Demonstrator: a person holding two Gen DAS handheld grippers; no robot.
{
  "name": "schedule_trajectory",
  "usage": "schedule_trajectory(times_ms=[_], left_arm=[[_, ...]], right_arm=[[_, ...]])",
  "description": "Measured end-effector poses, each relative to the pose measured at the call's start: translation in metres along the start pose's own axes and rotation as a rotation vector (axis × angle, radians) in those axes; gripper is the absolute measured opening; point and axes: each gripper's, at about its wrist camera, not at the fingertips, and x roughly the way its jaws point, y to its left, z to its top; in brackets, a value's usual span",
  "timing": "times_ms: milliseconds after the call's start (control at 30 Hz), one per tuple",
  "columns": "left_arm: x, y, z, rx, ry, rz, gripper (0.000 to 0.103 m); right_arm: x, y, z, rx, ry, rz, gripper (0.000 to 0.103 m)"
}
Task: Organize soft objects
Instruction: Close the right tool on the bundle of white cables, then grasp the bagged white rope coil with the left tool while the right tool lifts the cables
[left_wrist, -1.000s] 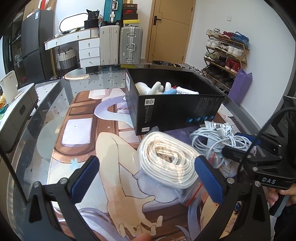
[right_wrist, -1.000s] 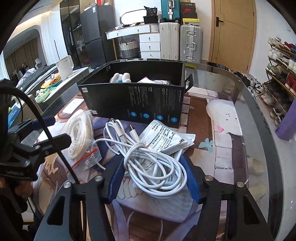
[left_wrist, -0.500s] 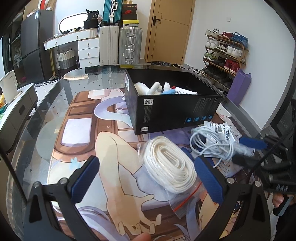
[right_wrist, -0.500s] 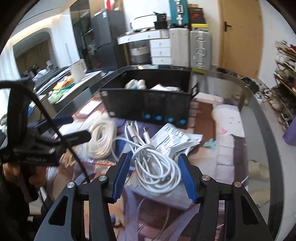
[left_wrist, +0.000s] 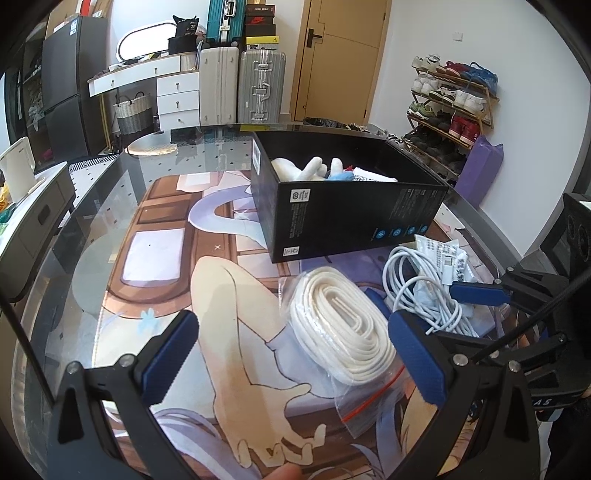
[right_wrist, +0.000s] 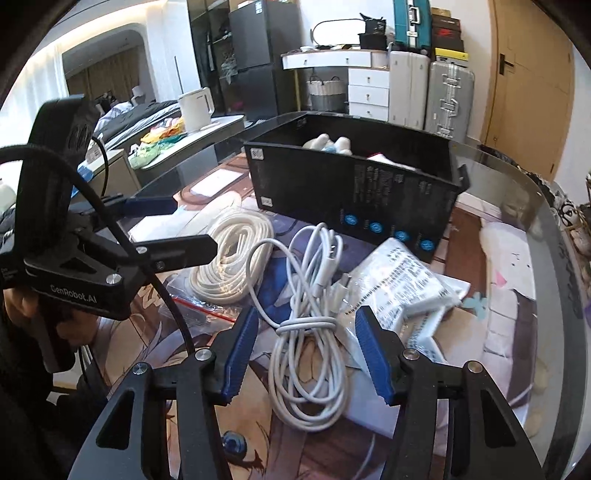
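Between the blue pads of the right tongs (right_wrist: 306, 350) lies the tied bundle of thin white charging cable (right_wrist: 310, 325), its long axis running almost straight ahead along the fingers, from the loops near the camera toward the plugs that point at the black cardboard box (right_wrist: 354, 192). Those tongs are spread wide with a gap on each side of the bundle, gripping nothing, so the right hand looks the nearer one for this cable and a straight closing should catch it across its narrow waist. Just to its right sits a flat clear packet with printed white paper (right_wrist: 402, 284), touching or nearly touching the cable.

The left tongs (left_wrist: 291, 354) are likewise released, and the flat coil of cream cord in a clear zip bag (left_wrist: 340, 328) lies between them but toward the right pad, its length slanting away to the left. The box stands just beyond both on the table (left_wrist: 110, 206), open-topped, already holding white plush pieces (left_wrist: 306, 168) and something blue; the rest of its contents I cannot make out
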Motion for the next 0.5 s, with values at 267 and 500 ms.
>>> schedule_trajectory(times_ms=[267, 500], left_arm=[[0.001, 0.001, 0.0, -0.003, 0.005, -0.004, 0.103], [0.002, 0.001, 0.0, -0.003, 0.004, -0.003, 0.103]], right_arm=[[0.006, 0.005, 0.0, -0.021, -0.01, -0.017, 0.035], [-0.004, 0.005, -0.005, -0.011, -0.06, -0.014, 0.034]])
